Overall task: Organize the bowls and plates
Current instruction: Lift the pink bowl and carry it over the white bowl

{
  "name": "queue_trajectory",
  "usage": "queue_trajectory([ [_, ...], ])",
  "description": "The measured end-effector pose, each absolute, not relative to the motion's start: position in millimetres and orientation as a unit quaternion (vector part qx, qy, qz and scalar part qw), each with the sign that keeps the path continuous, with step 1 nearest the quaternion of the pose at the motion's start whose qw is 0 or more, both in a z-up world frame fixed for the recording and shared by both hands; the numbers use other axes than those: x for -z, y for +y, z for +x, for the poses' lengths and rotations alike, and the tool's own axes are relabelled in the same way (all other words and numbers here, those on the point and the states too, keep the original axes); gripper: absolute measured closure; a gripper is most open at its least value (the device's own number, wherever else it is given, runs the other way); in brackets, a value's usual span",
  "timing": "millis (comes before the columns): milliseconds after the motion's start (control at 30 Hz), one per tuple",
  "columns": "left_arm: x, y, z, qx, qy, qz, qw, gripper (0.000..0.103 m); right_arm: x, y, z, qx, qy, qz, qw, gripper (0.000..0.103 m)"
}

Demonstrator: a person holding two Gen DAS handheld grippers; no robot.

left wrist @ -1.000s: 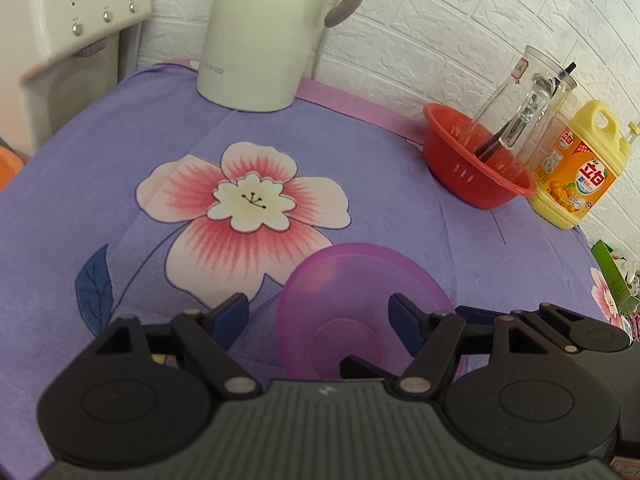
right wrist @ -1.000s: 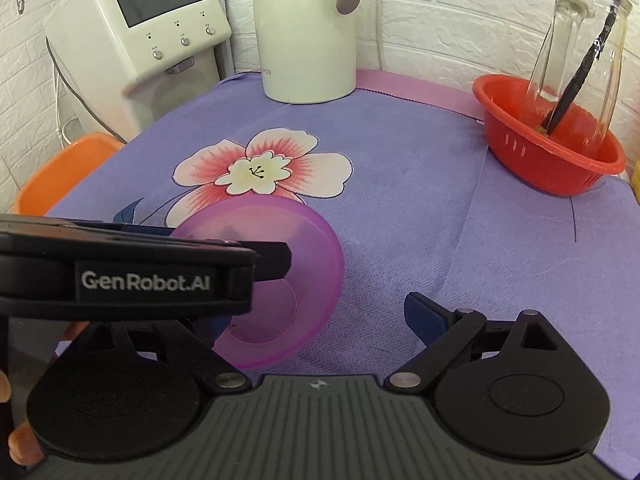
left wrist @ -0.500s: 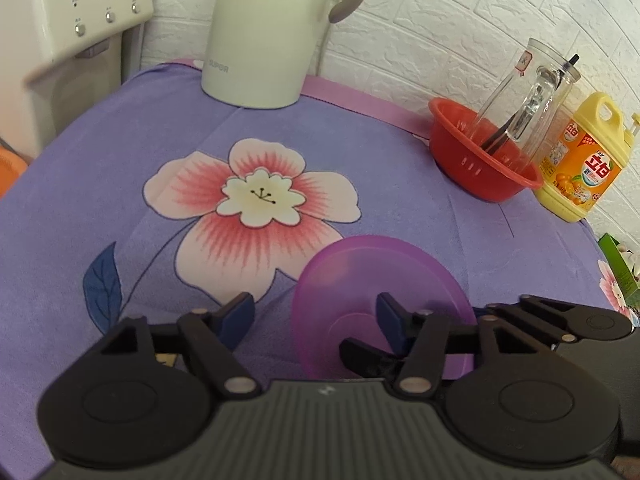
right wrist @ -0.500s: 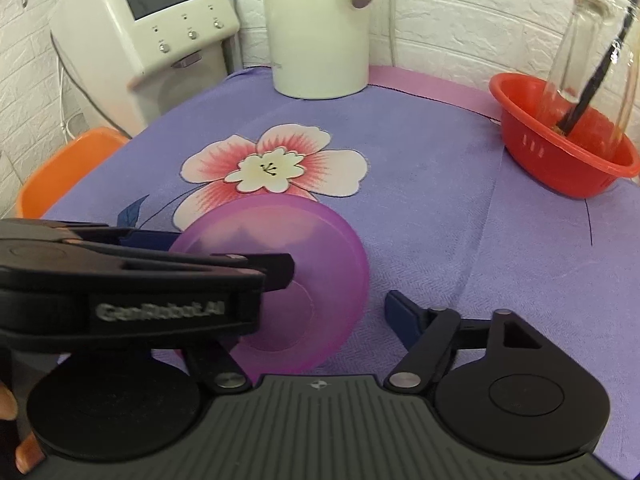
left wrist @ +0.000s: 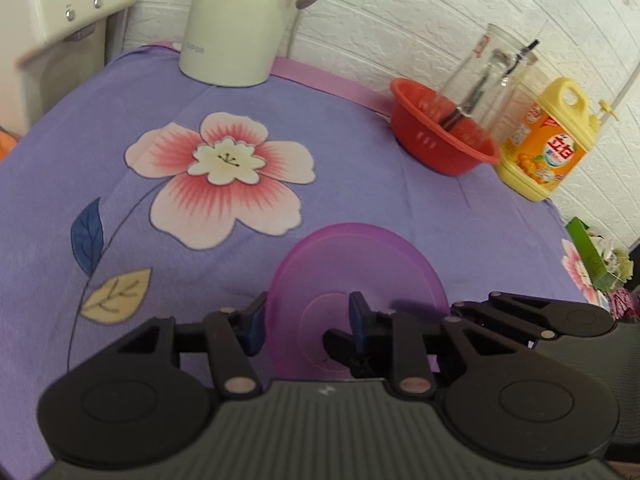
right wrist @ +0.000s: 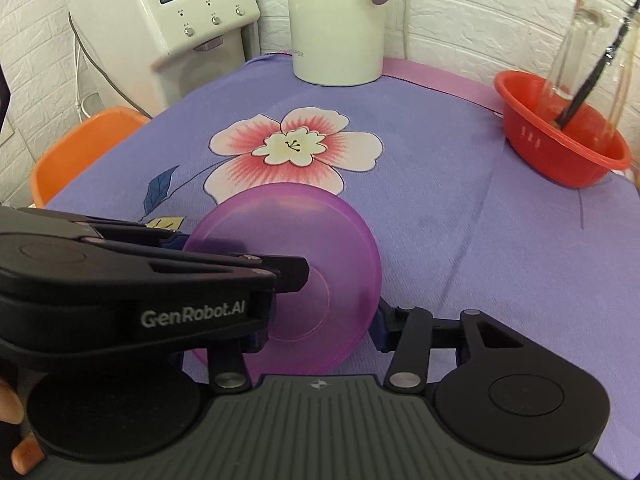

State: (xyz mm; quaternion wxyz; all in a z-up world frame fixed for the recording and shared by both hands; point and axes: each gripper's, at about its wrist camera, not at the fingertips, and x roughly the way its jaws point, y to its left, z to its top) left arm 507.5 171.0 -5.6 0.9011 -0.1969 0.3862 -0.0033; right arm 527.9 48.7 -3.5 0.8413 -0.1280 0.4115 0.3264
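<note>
A translucent purple bowl (left wrist: 360,264) sits tilted low over the flowered purple tablecloth (left wrist: 360,120). My left gripper (left wrist: 306,318) has just been closing and is shut on the bowl's left wall, one blue pad outside the rim and one inside. From the right wrist view the bowl (right wrist: 320,240) lies between the fingers of my right gripper (right wrist: 318,334), which stand wide apart. Its right pad sits beside the bowl's right rim; its left finger is mostly hidden behind the left gripper (right wrist: 240,256).
A white thermos jug (left wrist: 236,20) stands at the back. A red basket (left wrist: 440,140) holding a glass carafe and a yellow detergent bottle (left wrist: 548,148) are at the right. A white appliance (right wrist: 168,20) and an orange chair (right wrist: 80,148) sit left of the table.
The left jaws closed from wide open onto the purple bowl's wall. The bowl has tipped up on that side. The right gripper's right finger has come in next to the bowl's rim.
</note>
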Motion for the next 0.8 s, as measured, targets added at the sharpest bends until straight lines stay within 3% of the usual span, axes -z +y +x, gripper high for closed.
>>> queue_trajectory([
  [467,-55.7,77.4,390.1,0.083,0.334,-0.199,0.918,0.078,-67.4,-36.3,416.6,-0.276,0.372,-0.128,0.877,0.018],
  [800,-37.4,-12.8,317.8,0.156,0.363,-0.184,0.9,0.078,-61.6,-121.1,320.7,-0.213,0.375,-0.128,0.893,0.013],
])
